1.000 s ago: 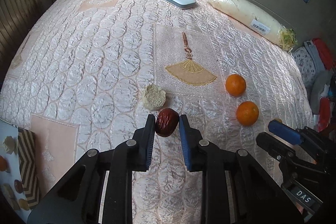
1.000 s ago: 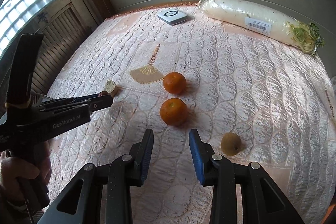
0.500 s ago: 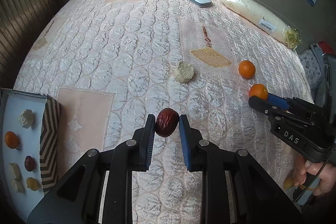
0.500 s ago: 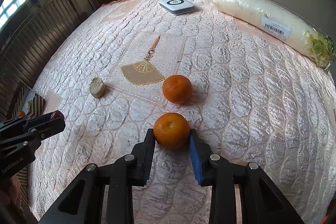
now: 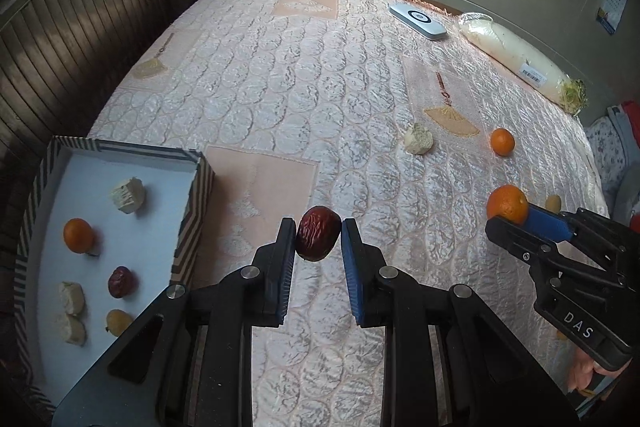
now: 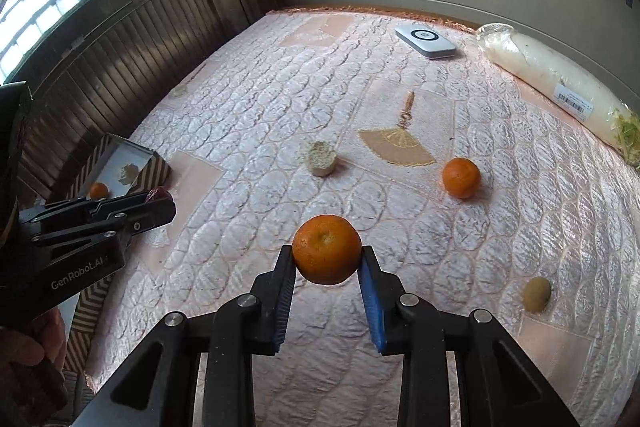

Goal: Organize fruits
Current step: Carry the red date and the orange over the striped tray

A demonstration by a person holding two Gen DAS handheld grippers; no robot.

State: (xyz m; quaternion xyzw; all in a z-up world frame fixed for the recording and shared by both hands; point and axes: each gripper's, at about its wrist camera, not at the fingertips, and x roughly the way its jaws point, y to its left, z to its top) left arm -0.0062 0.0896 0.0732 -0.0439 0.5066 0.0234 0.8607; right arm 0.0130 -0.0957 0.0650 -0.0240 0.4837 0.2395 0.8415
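My left gripper (image 5: pixel 319 241) is shut on a wrinkled red date (image 5: pixel 318 238), held above the quilted pink cover. A striped box (image 5: pixel 194 211) with a white floor lies at the lower left; it holds an orange, a date, a yellow fruit and several pale chunks. My right gripper (image 6: pixel 327 259) is shut on an orange (image 6: pixel 327 249), lifted off the cover. A second orange (image 6: pixel 461 177), a pale cut chunk (image 6: pixel 319 158) and a small yellow-brown fruit (image 6: pixel 536 293) lie loose on the cover. The held orange (image 5: pixel 507 203) also shows in the left wrist view.
A wrapped white radish (image 6: pixel 560 91) and a white flat device (image 6: pixel 425 42) lie near the far edge by the wall. Dark wooden slats (image 5: pixel 80 39) run along the left side. A hand (image 6: pixel 24 355) holds the left gripper's handle. Folded clothes (image 5: pixel 616 147) sit at the right.
The right gripper closed on the nearer orange and lifted it. The left gripper carried the date towards the striped box, which has come into fuller view.
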